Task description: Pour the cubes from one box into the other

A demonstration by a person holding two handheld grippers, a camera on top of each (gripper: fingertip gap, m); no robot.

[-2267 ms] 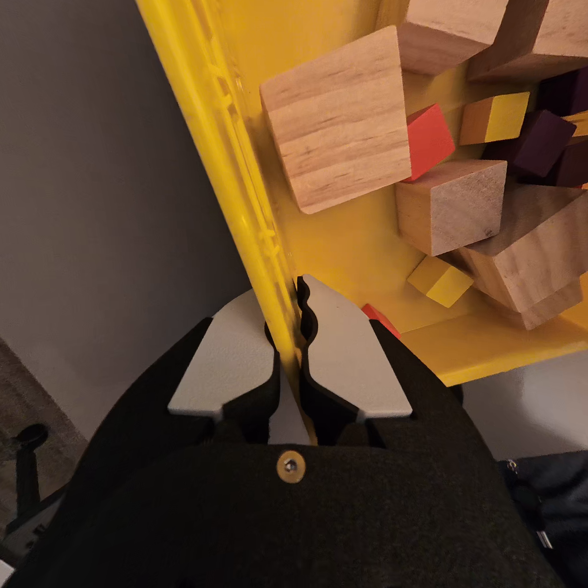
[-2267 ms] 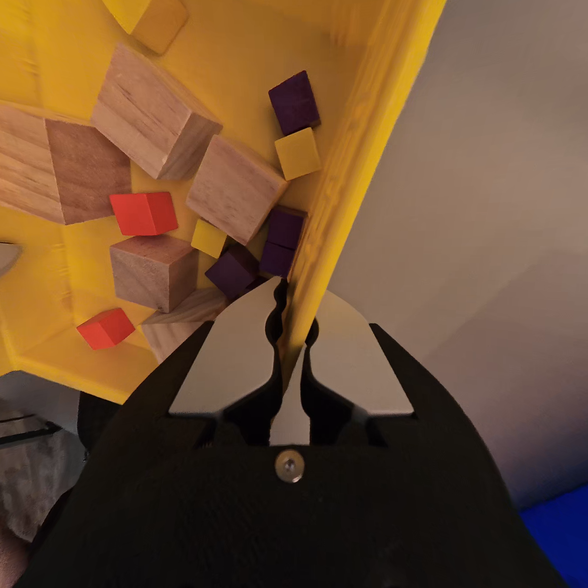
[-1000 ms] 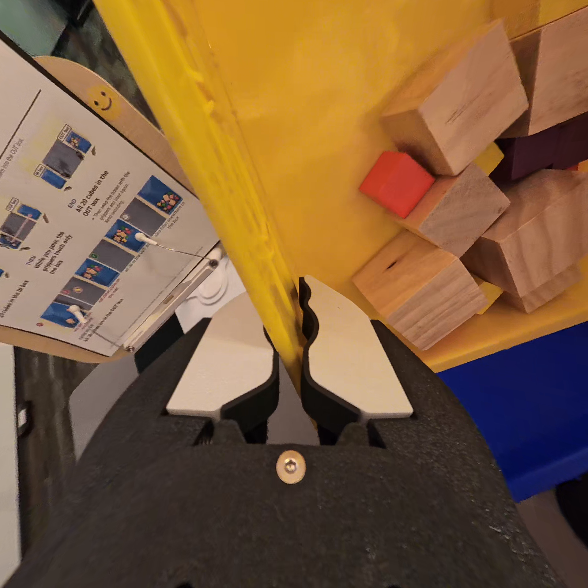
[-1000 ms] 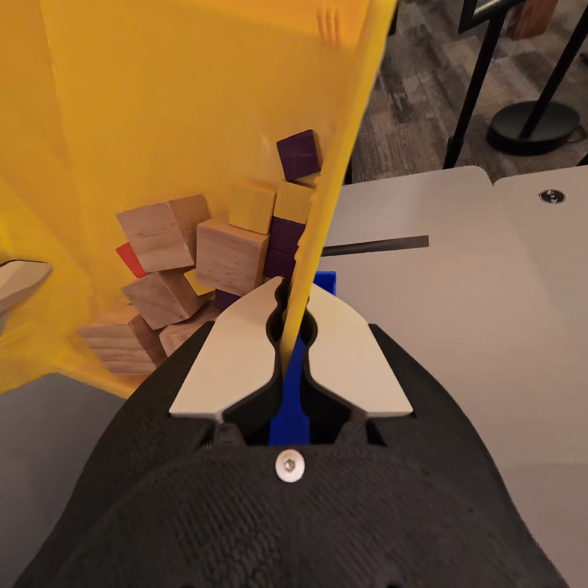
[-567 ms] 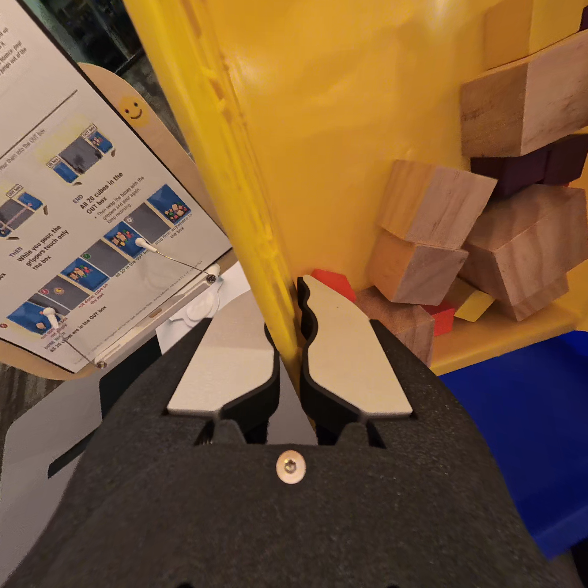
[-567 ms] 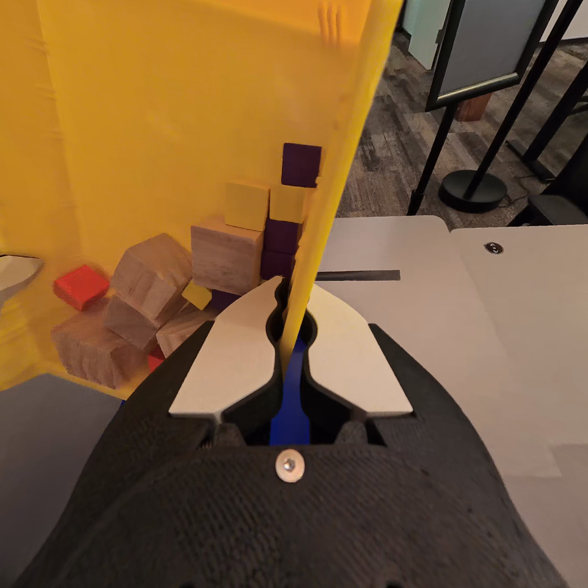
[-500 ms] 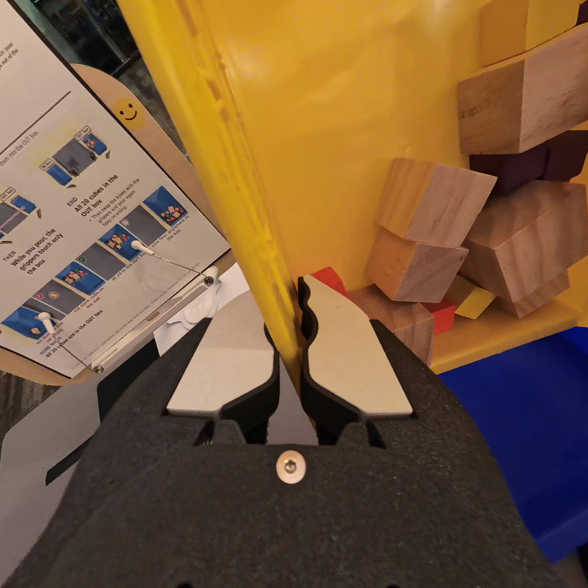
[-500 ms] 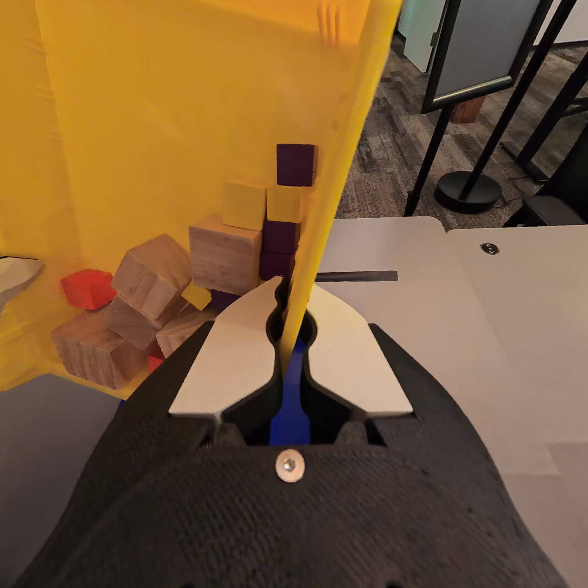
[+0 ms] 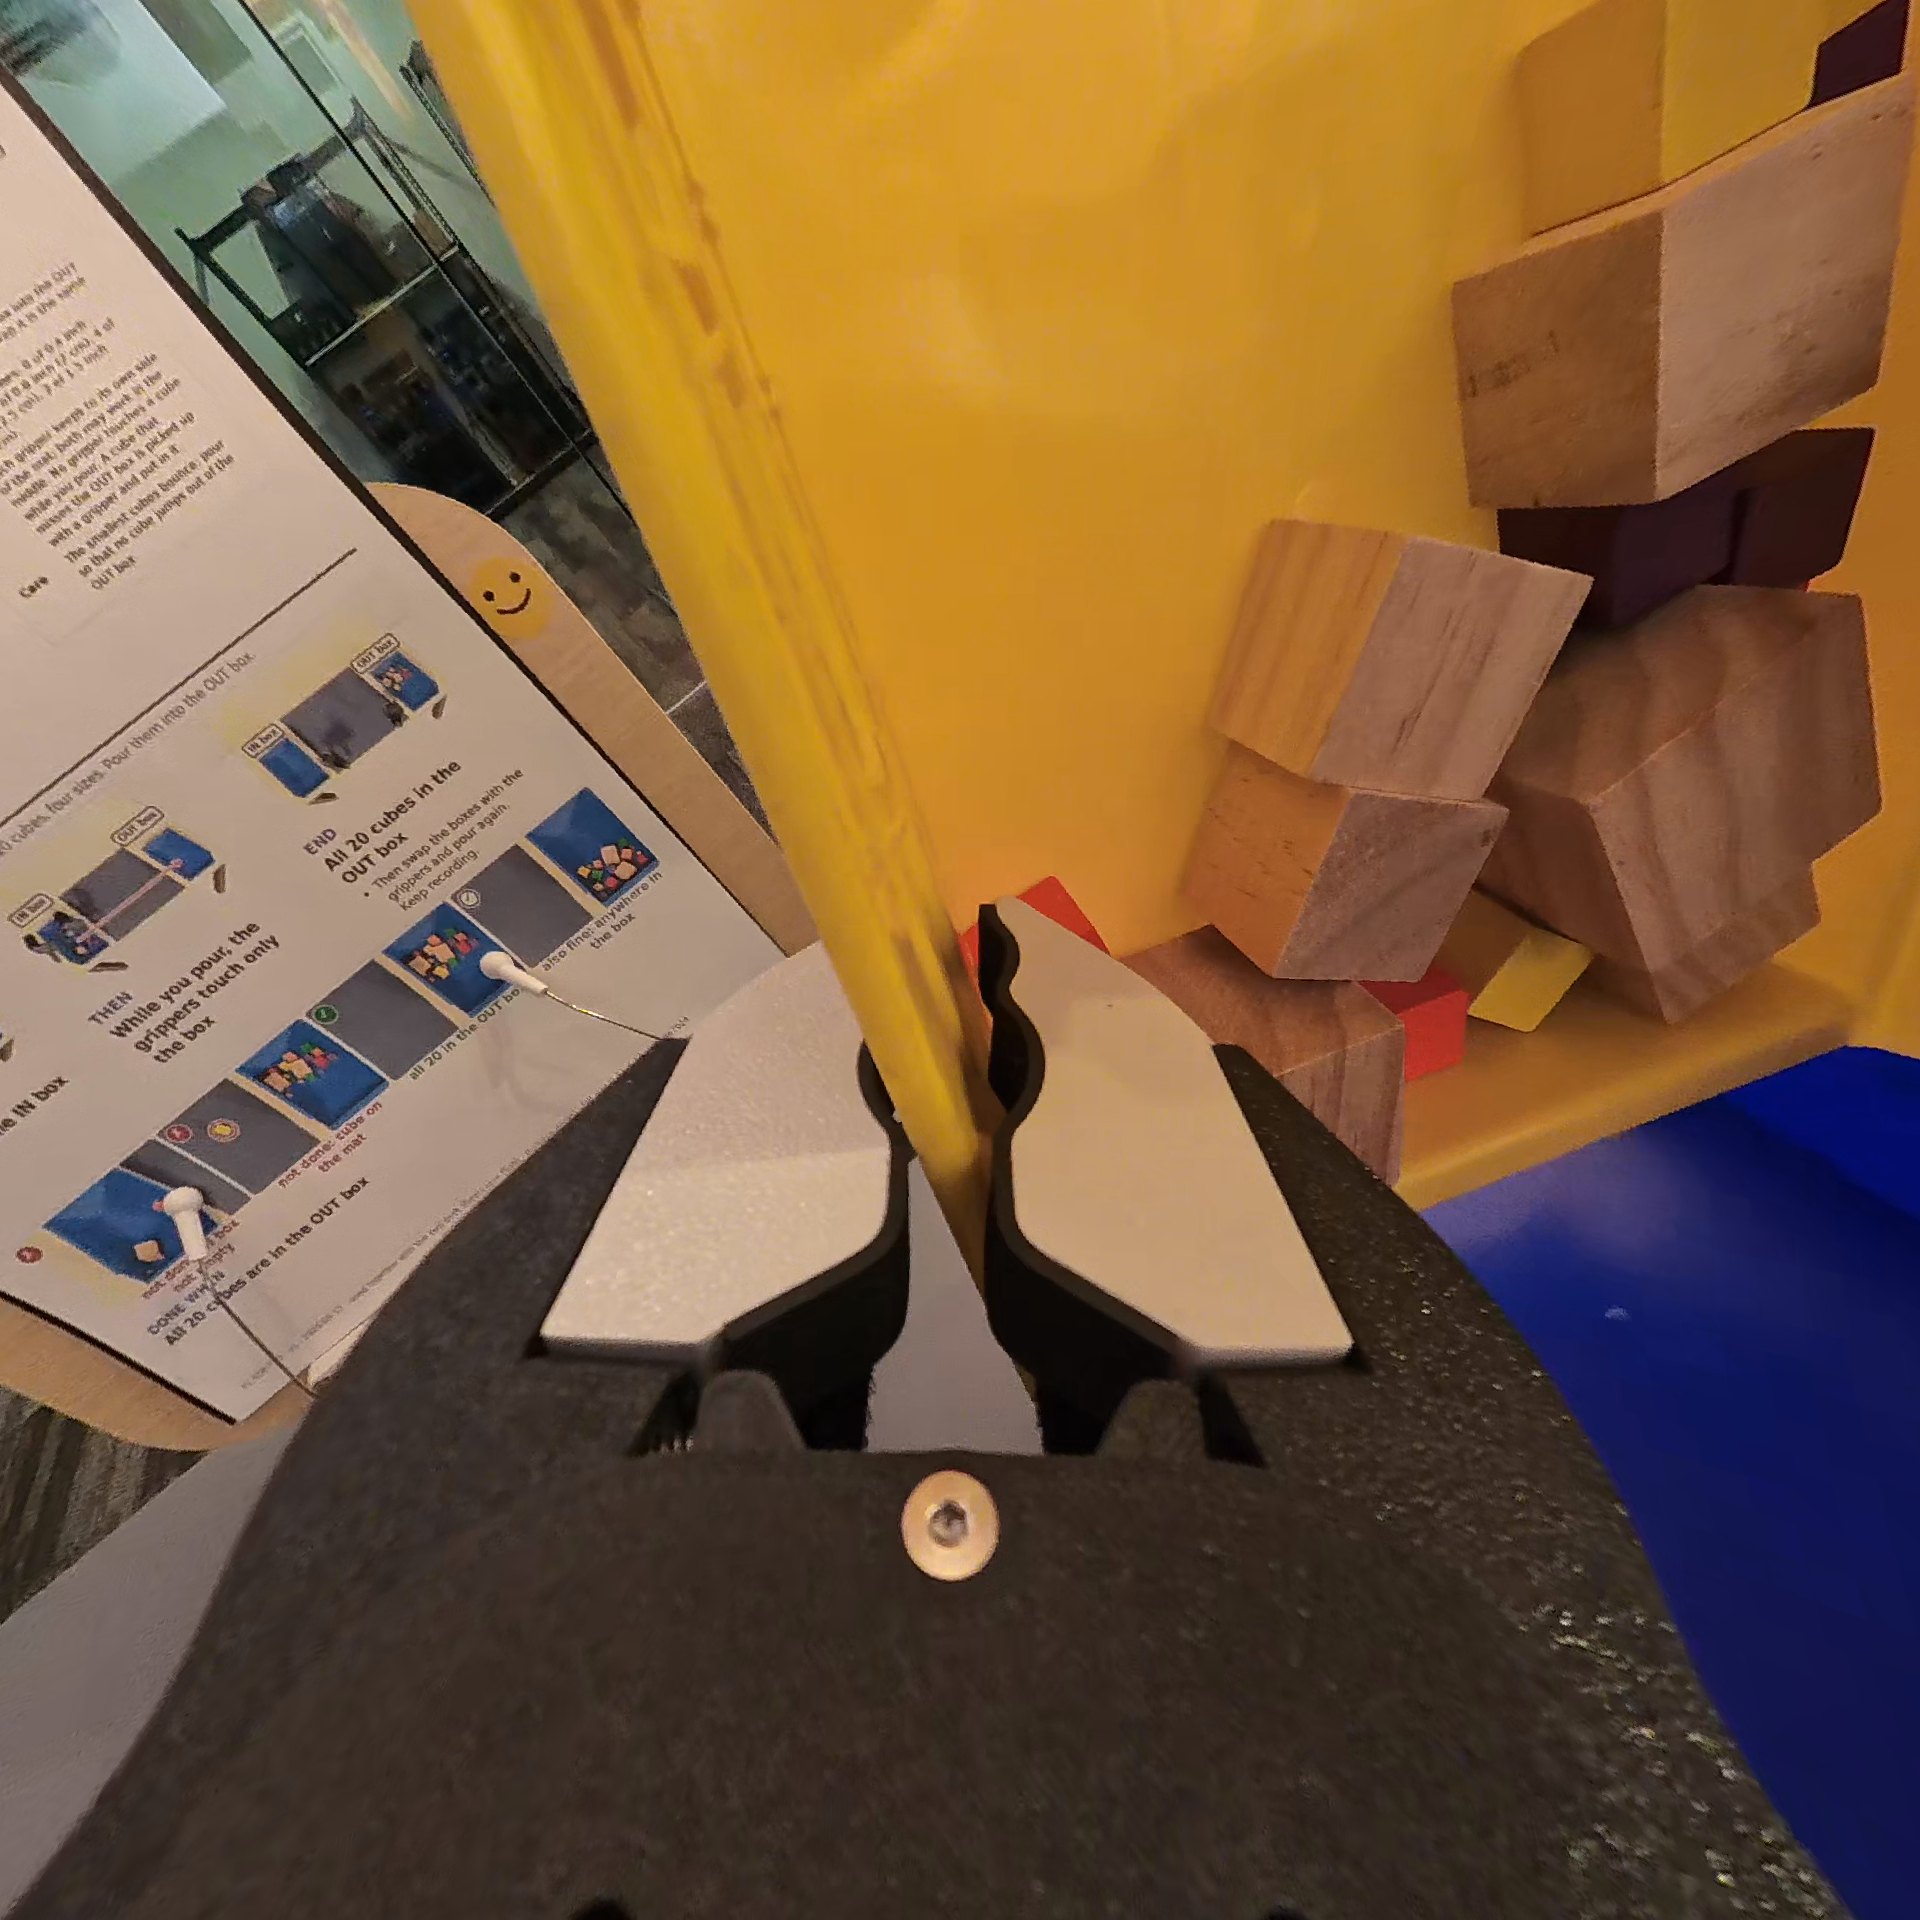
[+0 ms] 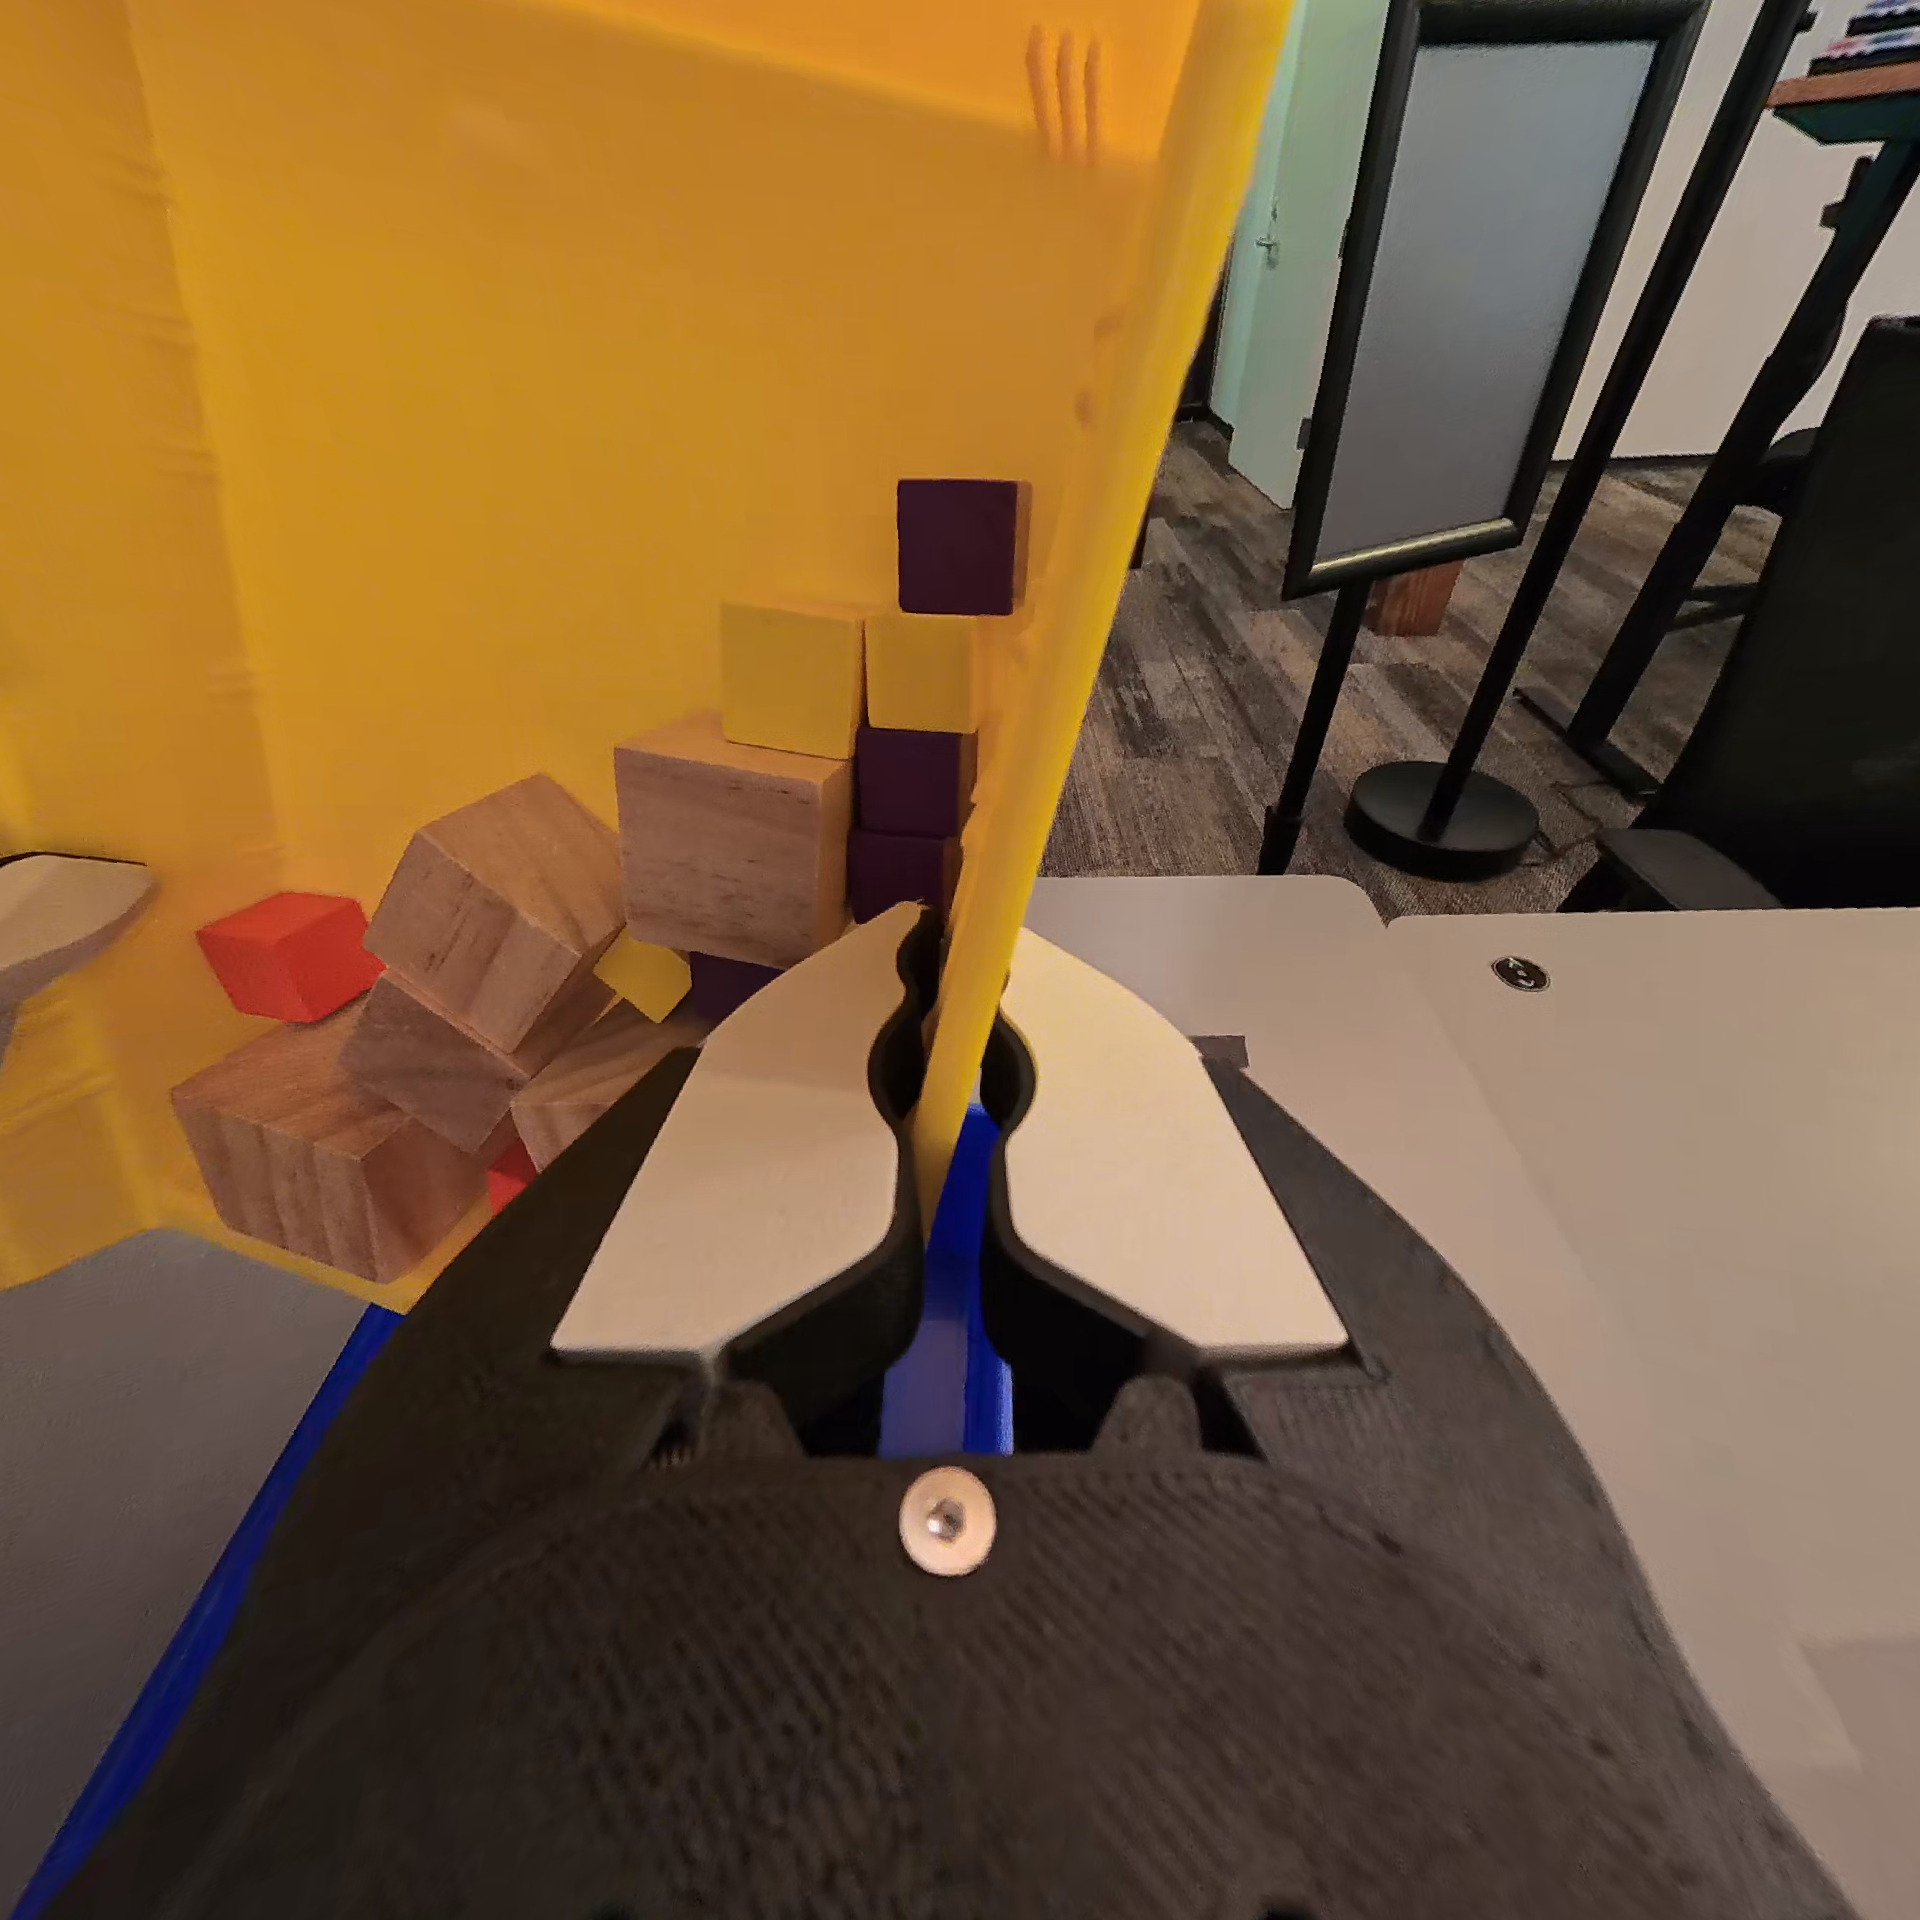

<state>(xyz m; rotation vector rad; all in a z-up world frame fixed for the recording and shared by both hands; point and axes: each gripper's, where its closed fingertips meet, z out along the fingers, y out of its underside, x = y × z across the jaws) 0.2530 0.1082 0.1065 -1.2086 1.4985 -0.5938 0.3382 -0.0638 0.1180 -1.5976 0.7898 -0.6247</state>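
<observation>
Yellow box (image 9: 1039, 416) tipped up on its side, seen from the left wrist view. Left gripper (image 9: 951, 997) pinched tight on the thin side wall of that box, one finger outside, one finger inside. Wooden cubes (image 9: 1382, 665) piled at the low edge of the box, touching each other. Small red cube (image 9: 1423, 1023) and small yellow cube (image 9: 1527, 987) tucked under the pile. Dark purple cube (image 9: 1683, 540) squeezed between two big wooden ones. Blue box (image 9: 1714, 1351) just below the low edge of the yellow one. White poster (image 9: 208, 831) with little pictures standing at the left, on a pale wooden board.

Now from the right wrist view. Right gripper (image 10: 961, 966) squeezed shut on the other side wall of the yellow box (image 10: 623, 364), wall between the two fingers. Same pile resting low in the box: big wooden cubes (image 10: 727, 831), a red cube (image 10: 286, 961), two yellow cubes (image 10: 795, 681) side by side on top of a wooden one, purple cubes (image 10: 956, 545) stacked against the wall. Blue box (image 10: 940, 1351) peeking out between the fingers and along the lower left. Tip of the left gripper (image 10: 62, 914) at the far left edge. Grey table (image 10: 1558, 1143) on the right. Black sign stands (image 10: 1444, 416) on the floor behind.
</observation>
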